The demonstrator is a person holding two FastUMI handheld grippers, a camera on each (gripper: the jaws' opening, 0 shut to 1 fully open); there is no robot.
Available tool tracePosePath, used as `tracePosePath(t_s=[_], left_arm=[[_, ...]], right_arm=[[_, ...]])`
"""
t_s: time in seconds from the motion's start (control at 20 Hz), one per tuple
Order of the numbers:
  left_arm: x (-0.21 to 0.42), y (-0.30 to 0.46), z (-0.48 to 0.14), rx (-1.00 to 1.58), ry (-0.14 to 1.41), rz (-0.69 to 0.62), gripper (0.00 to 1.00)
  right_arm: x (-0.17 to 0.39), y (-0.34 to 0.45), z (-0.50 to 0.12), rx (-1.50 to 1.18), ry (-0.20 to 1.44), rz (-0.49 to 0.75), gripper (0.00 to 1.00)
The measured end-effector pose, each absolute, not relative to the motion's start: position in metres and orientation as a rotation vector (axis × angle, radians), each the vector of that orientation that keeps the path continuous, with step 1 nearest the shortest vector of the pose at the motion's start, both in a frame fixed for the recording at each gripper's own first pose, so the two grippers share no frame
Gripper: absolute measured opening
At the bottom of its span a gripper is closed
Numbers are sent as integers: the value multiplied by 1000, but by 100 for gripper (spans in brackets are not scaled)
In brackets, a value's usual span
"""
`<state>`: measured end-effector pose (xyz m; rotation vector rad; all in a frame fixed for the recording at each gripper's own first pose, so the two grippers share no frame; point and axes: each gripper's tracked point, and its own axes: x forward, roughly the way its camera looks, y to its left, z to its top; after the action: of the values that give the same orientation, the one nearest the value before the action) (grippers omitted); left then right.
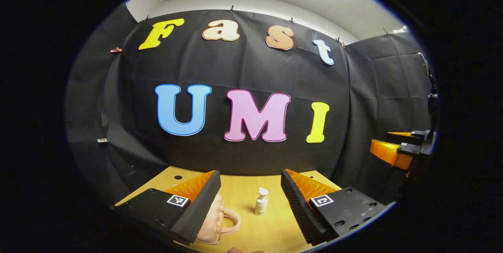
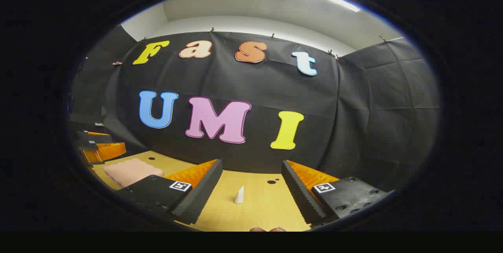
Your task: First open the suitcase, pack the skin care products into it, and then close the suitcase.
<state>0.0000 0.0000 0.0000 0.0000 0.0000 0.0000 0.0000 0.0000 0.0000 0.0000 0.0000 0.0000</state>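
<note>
Lying at the lower left of the left gripper view, the pink suitcase [image 1: 214,221] is seen half hidden behind that gripper's left finger, its handle [image 1: 232,221] looped toward the middle of the bench [image 1: 271,229]. The left gripper [image 1: 250,194] is held with its fingers spread wide and nothing between them; a small pump bottle [image 1: 261,202] stands upright in the gap ahead, just right of the handle. In the right gripper view the suitcase [image 2: 131,171] is seen well off to the left, and the left gripper [image 2: 98,147] is seen farther off beyond it. The right gripper [image 2: 251,184] is likewise spread and empty, with a small white cone-shaped item [image 2: 239,196], possibly a cap or tube, standing ahead between its fingers. The suitcase appears closed, though its seam cannot be made out. The left gripper is judged nearer, so opening would fall to it, by a shift to its left.
</note>
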Motion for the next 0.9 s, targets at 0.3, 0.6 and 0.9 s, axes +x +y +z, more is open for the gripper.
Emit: tracePosePath(t_s=[0.3,0.6,0.9], left_arm=[[-7,8,-5,4,9,1,97],[-10,10,-2,30,-2,-12,97],[-8,2,-9,28,10,-47,97]], right_arm=[[1,10,0,11,-6,8,96],[1,13,2,15,-9,0,95],[-5,10,4,-6,-13,-17,95]])
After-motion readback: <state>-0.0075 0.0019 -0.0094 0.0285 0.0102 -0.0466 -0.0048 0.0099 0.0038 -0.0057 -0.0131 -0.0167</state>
